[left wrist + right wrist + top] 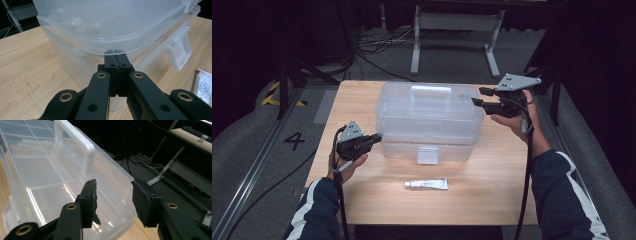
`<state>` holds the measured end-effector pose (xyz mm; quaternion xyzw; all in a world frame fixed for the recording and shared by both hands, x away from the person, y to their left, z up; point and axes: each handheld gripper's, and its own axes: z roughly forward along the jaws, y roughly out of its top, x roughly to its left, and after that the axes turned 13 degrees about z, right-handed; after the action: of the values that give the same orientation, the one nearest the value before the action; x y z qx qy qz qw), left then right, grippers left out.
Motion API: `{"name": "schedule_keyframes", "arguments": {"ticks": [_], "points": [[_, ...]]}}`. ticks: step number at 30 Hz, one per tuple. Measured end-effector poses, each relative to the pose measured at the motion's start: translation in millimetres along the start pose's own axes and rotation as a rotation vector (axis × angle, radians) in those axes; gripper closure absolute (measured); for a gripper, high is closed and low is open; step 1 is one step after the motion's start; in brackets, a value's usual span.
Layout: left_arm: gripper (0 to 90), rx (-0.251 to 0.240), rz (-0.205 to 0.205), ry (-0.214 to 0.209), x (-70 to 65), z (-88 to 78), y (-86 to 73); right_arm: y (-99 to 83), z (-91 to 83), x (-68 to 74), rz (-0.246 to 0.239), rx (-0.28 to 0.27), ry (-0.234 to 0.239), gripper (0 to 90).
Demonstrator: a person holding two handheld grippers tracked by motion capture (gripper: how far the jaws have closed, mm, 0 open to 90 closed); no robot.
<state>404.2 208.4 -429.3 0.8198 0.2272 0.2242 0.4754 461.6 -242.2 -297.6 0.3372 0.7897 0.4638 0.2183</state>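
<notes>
A clear plastic storage box [429,120] with a white handle [430,90] on its lid stands mid-table. My left gripper [377,136] is shut, its tips against the box's left front corner. In the left gripper view the shut jaws [116,60] sit just under the lid's rim [100,41], with nothing visible between them. My right gripper [478,96] hovers open at the box's right end, level with the lid. The right gripper view shows the open jaws [113,200] over the lid's edge, empty, with the handle [75,137] beyond them.
A white tube [426,184] lies on the wooden table [492,175] in front of the box, also seen at the right edge of the left gripper view as the tube [205,85]. The box's front latch [428,155] hangs down. Cables and a desk frame [457,30] lie beyond the table.
</notes>
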Motion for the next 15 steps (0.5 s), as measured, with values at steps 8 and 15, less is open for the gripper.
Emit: {"name": "schedule_keyframes", "arguments": {"ticks": [8, 15], "points": [[89.9, 0.005, 0.001, 0.001, 0.9, 0.4, 0.4, -24.4, -20.3, -12.9, 0.027, -0.032, -0.037, 51.0], [89.9, 0.007, 0.002, 0.007, 2.0, 1.3, 0.8, -45.7, -24.6, -16.9, 0.025, -0.005, -0.047, 49.7]]}}
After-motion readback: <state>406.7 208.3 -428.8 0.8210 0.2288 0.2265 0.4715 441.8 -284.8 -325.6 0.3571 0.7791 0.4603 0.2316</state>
